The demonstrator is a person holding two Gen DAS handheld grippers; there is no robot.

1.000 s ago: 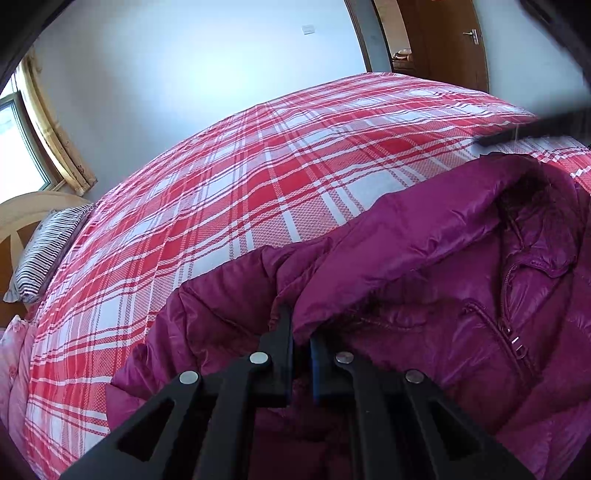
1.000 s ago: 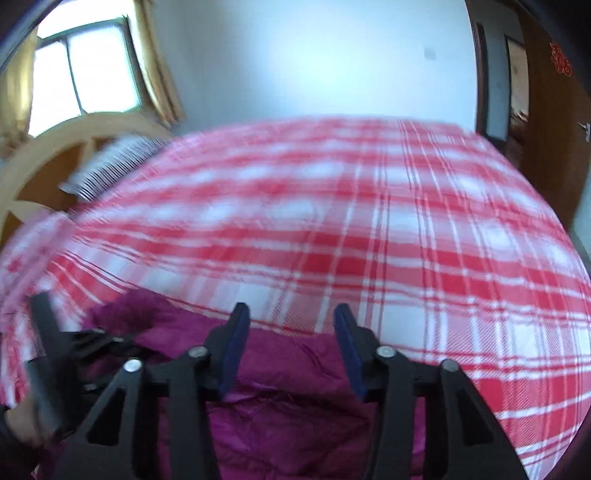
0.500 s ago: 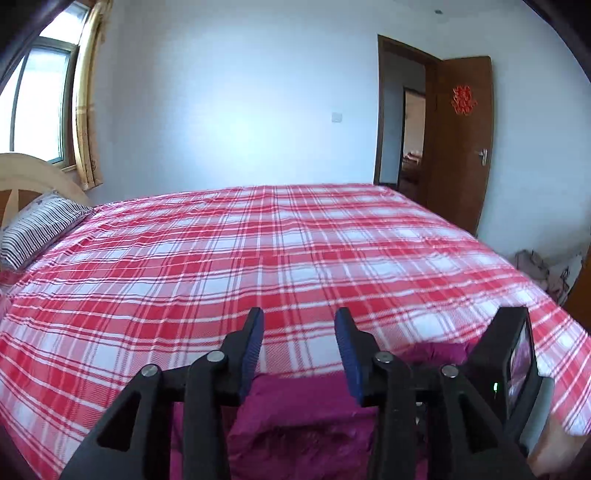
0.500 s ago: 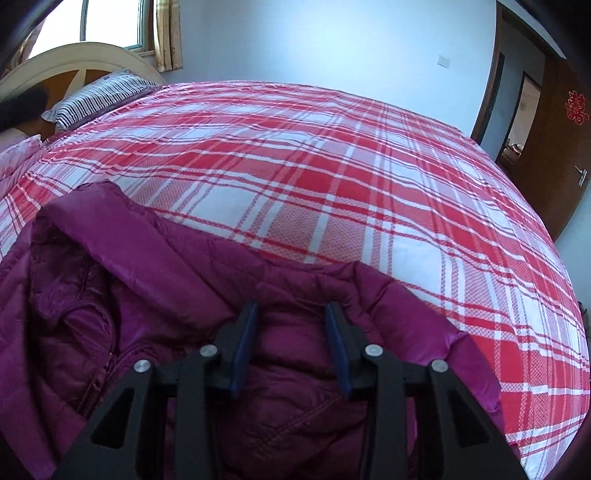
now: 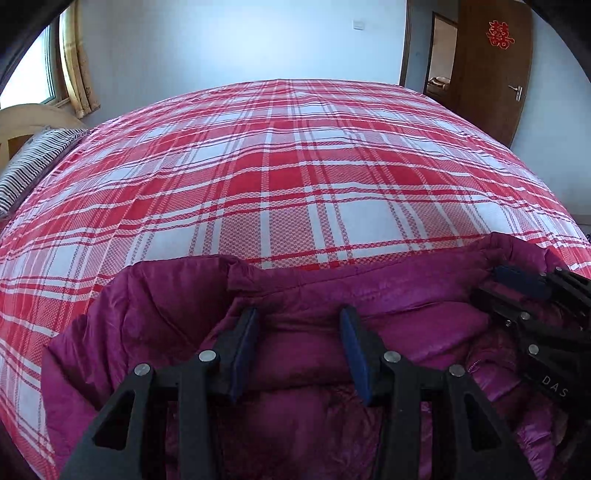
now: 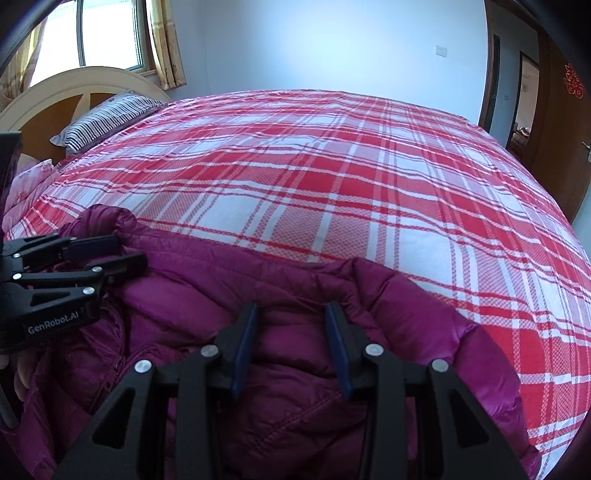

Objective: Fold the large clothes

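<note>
Jacket (image 5: pixel 317 354): one, magenta, on plaid bed (image 5: pixel 295 184); one striped pillow (image 6: pixel 107 120).

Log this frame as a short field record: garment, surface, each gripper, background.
garment: magenta puffer jacket, bunched at the near edge of the bed
surface: red and white plaid bedcover
left gripper: open, jacket fabric between the jaws
right gripper: open, over the jacket
background: striped pillow, window, wooden door

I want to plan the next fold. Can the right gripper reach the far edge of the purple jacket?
Probably yes. The right gripper is open just above the jacket, and nothing lies between it and that edge.
</note>
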